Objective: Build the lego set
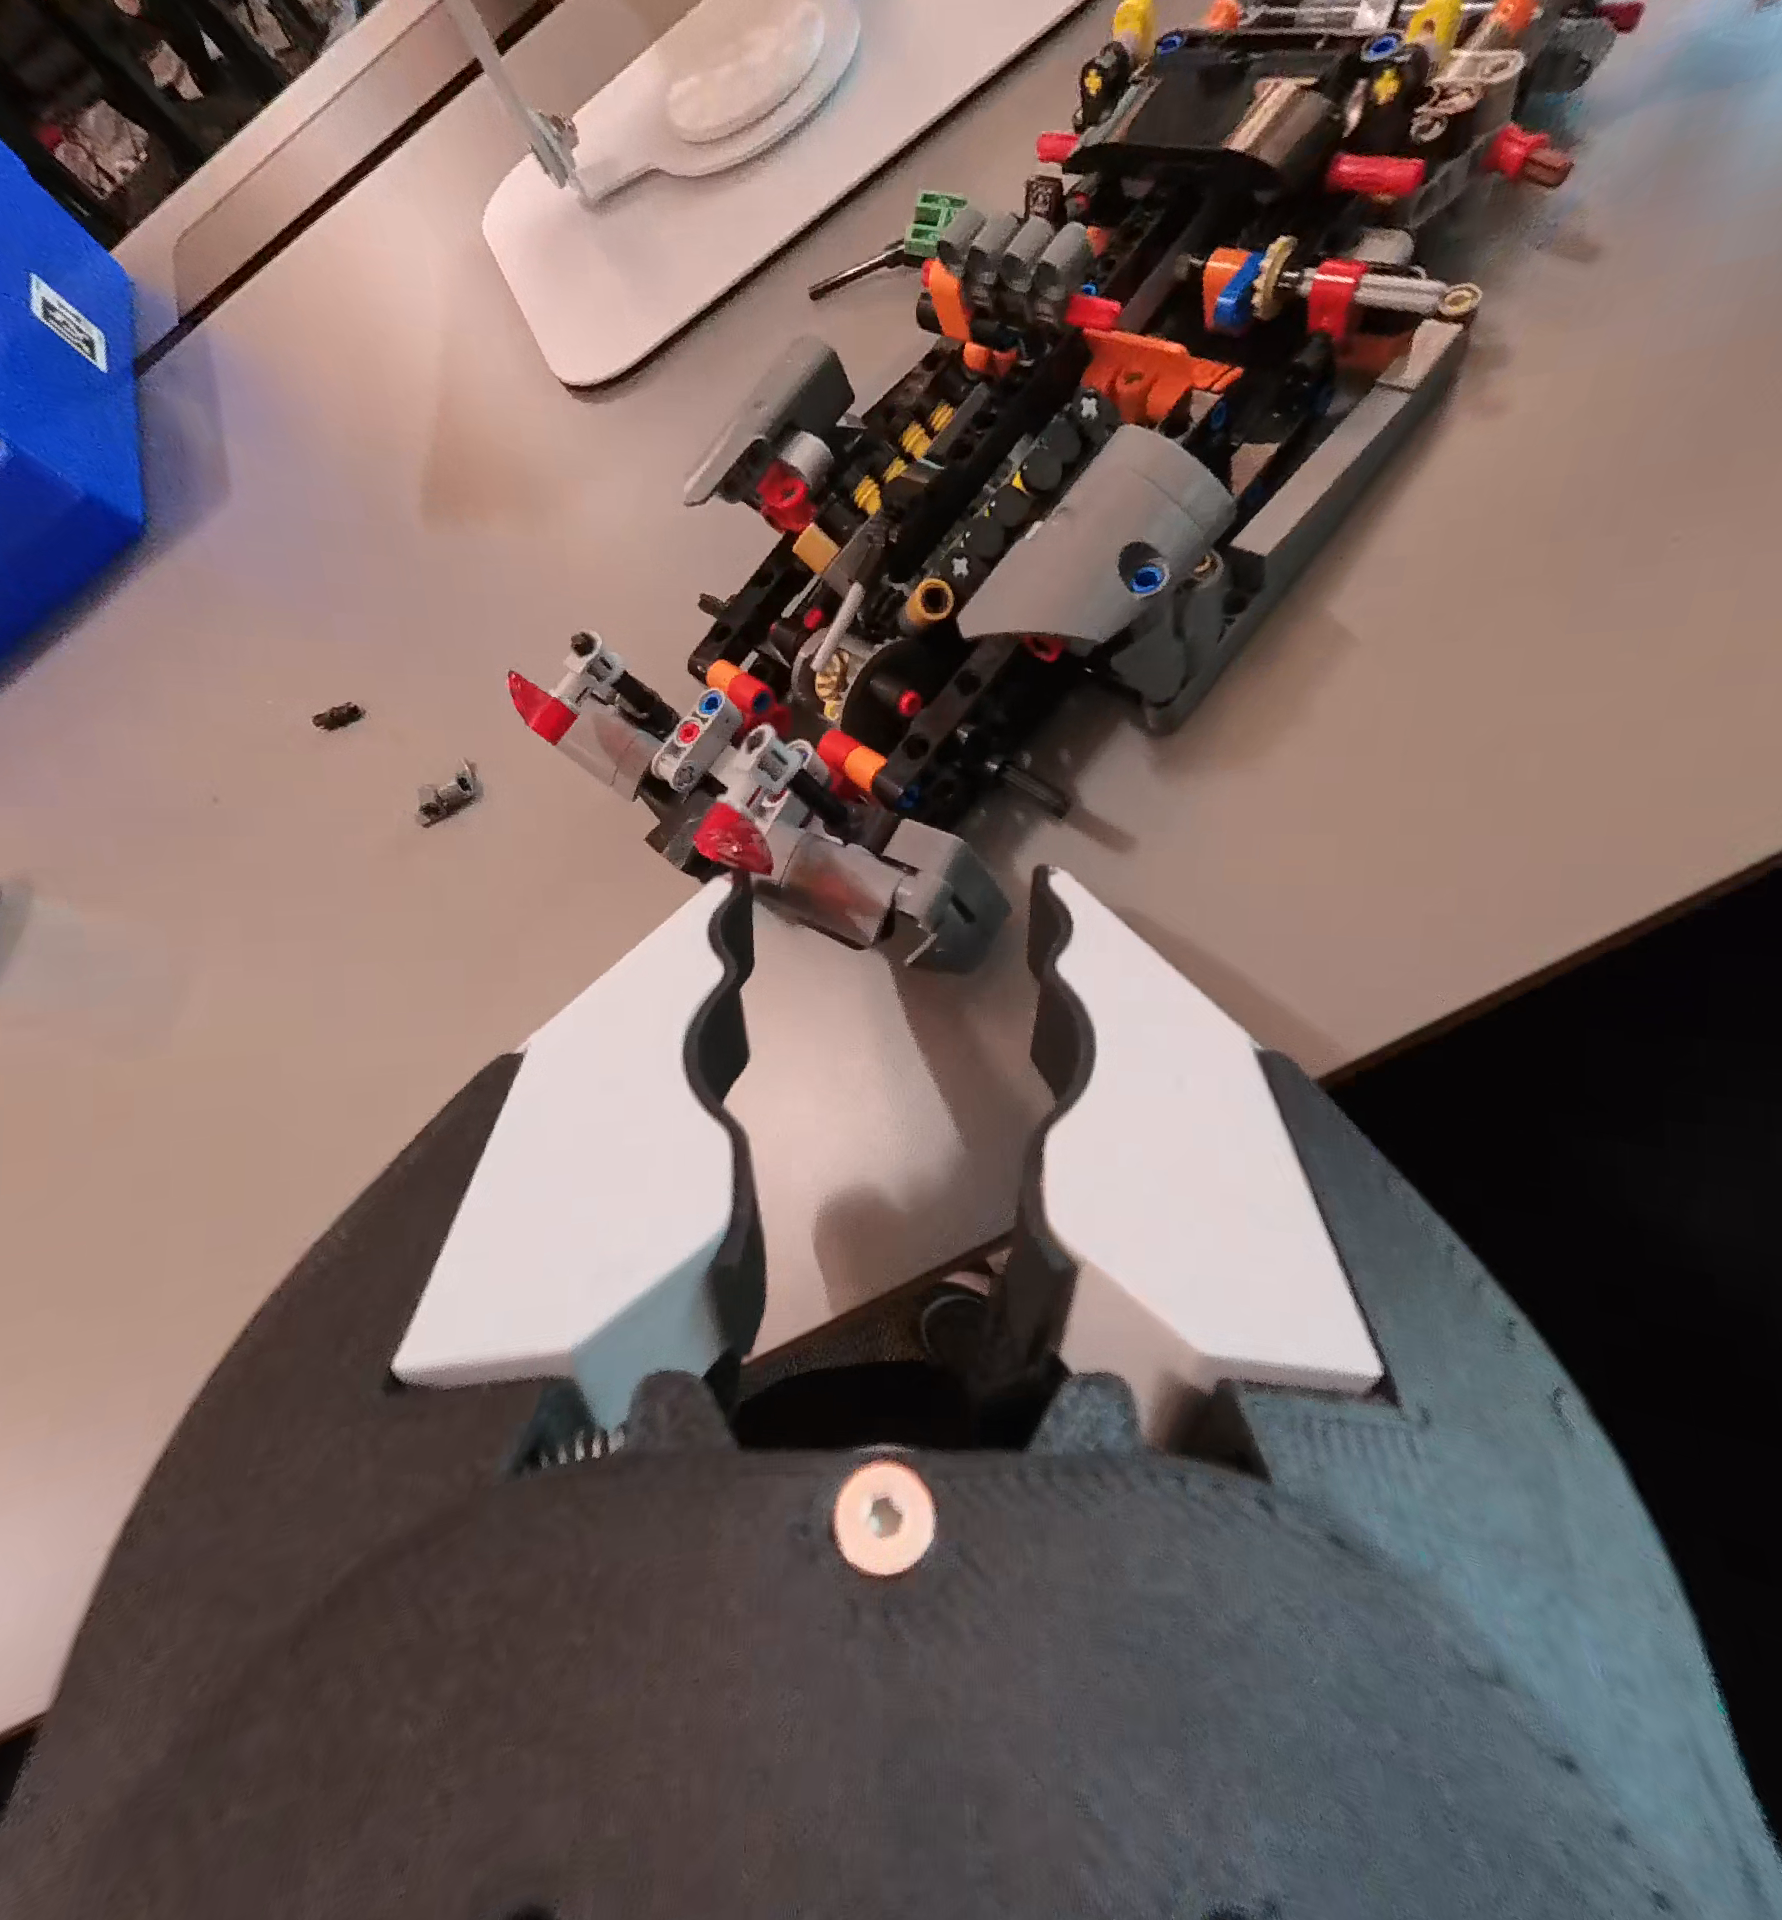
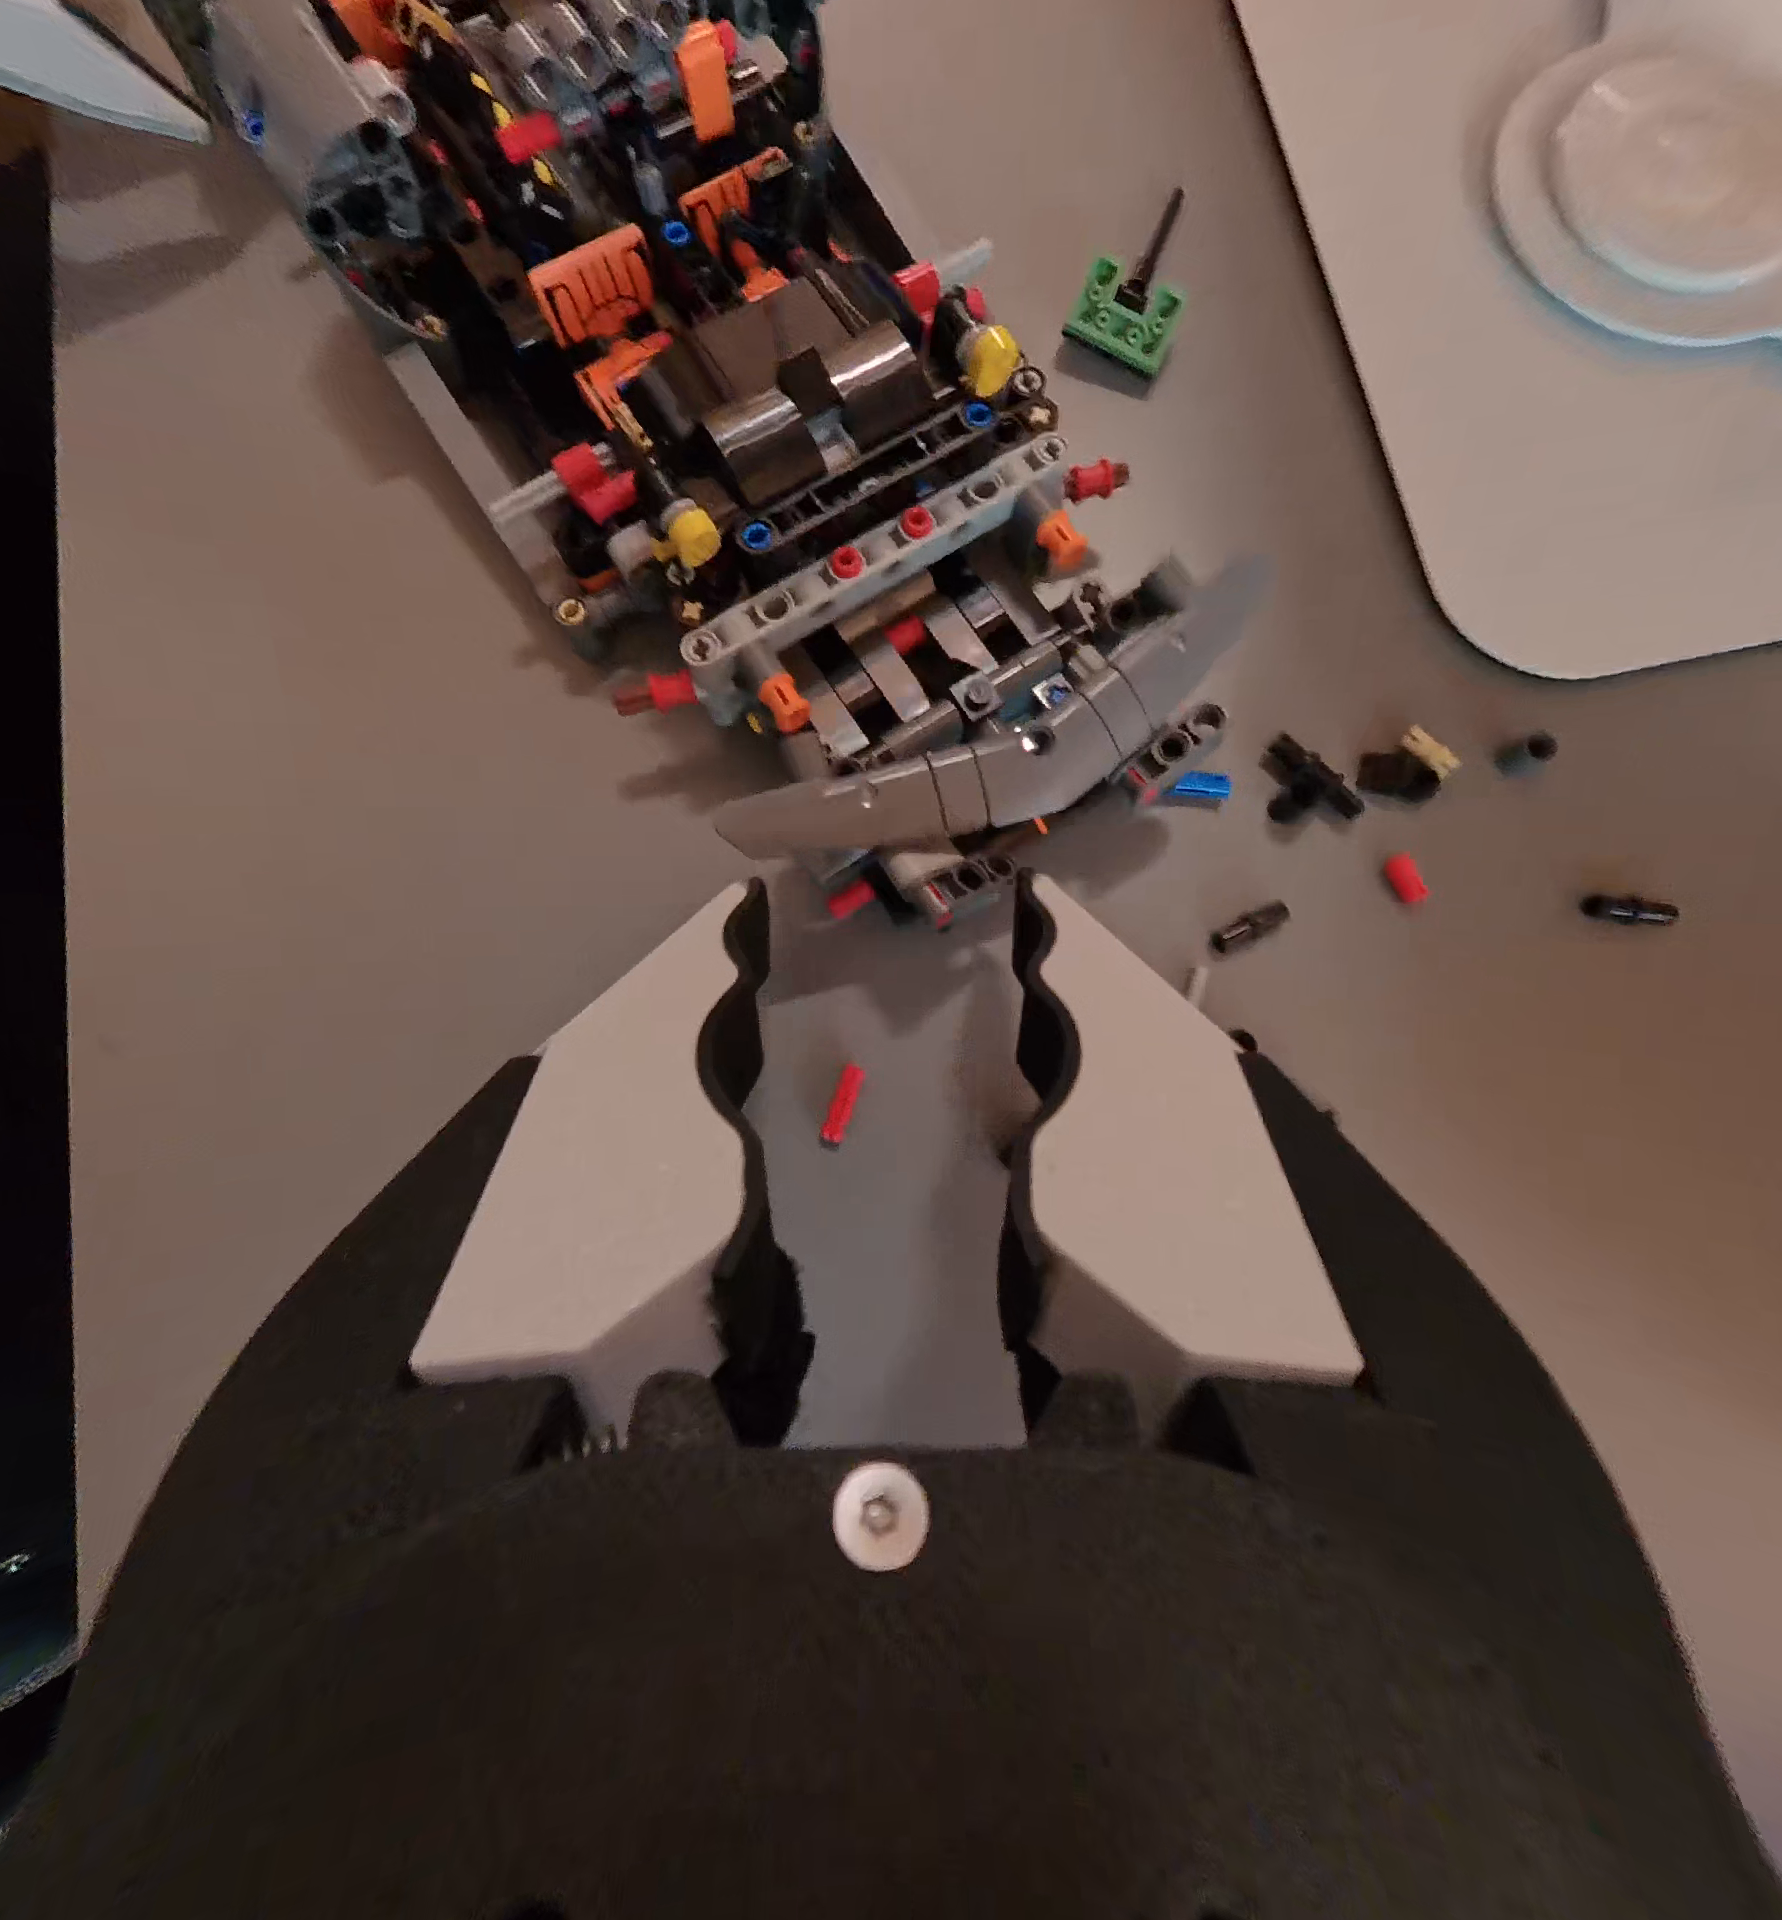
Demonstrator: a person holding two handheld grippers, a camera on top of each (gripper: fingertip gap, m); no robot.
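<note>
Lego car (image 2: 762, 436) cut off by top edge; blue box (image 1: 25, 468) cropped left

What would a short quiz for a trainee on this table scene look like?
1. True or false: the left gripper has its jaws shut on a brick.
2. What colour is the loose square piece lying beside the car chassis?
3. In the right wrist view, the small red pin shows: A) between the right gripper's jaws, B) atop the chassis, C) on the white stand base.

Key: 1 false, the jaws are open and empty. 2 green. 3 A; it lies on the table.
</note>
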